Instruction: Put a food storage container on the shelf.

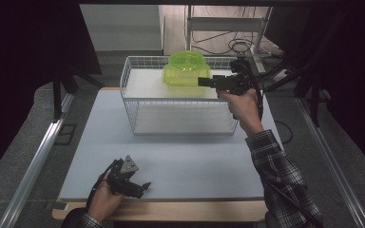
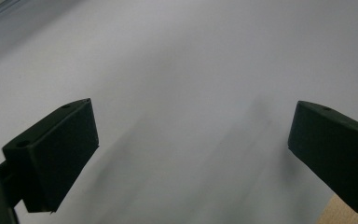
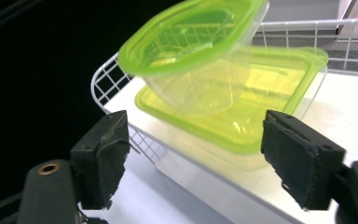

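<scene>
A white wire basket [image 1: 133,102] stands at the far middle of the table. In its far end two clear containers with green lids are stacked: a round one [image 1: 186,60] leans tilted on a square one [image 1: 185,77]. My right gripper [image 1: 202,81] is held over the basket's right rim and points left at the containers. Its jaws are open, and nothing is between them. In the right gripper view the tilted container [image 3: 191,42] and the square one [image 3: 270,88] lie just beyond my right gripper [image 3: 205,158]. My left gripper [image 1: 145,186] lies low at the table's front left, open and empty [image 2: 193,149].
A pale grey mat [image 1: 190,161] covers the table, with a wooden edge [image 1: 180,211] at the front. Metal rails [image 1: 33,166] run along the floor on both sides. Cables [image 1: 237,46] and a white frame stand behind the basket.
</scene>
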Action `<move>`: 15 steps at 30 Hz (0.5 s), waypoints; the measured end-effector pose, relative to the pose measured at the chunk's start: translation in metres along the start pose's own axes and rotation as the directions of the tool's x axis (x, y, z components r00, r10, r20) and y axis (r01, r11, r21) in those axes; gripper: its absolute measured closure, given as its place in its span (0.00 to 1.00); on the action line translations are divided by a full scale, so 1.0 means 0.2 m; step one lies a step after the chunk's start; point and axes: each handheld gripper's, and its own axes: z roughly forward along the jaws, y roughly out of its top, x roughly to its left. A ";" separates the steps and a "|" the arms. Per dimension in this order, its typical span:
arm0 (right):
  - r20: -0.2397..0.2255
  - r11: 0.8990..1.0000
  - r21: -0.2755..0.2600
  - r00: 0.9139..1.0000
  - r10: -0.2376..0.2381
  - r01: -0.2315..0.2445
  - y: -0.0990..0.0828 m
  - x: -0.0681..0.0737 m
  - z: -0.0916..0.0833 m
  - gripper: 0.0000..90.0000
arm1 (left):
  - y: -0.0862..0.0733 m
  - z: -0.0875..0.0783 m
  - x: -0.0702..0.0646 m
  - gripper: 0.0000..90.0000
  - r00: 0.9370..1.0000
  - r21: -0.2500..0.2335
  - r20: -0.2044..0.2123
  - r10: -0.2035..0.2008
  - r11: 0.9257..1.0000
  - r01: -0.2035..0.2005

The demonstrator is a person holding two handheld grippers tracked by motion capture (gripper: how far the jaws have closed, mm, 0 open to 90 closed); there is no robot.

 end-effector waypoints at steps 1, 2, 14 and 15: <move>0.001 1.000 0.003 1.000 -0.007 0.007 -0.01 0.00 0.00 0.23 | 0.00 0.00 0.00 0.02 1.000 0.000 0.000 0.000 1.000 0.000; 0.003 1.000 0.008 1.000 -0.021 0.021 -0.03 0.01 0.00 0.22 | 0.00 0.00 0.00 0.02 1.000 0.000 0.000 0.000 1.000 0.000; 0.025 0.989 0.055 0.990 -0.137 0.135 -0.24 0.04 -0.02 0.10 | 0.00 0.00 0.00 0.02 1.000 0.000 -0.001 0.000 1.000 0.000; 0.025 0.988 0.061 0.989 -0.146 0.145 -0.26 0.04 -0.03 0.10 | 0.00 0.00 0.00 0.02 1.000 0.000 0.000 -0.001 1.000 0.001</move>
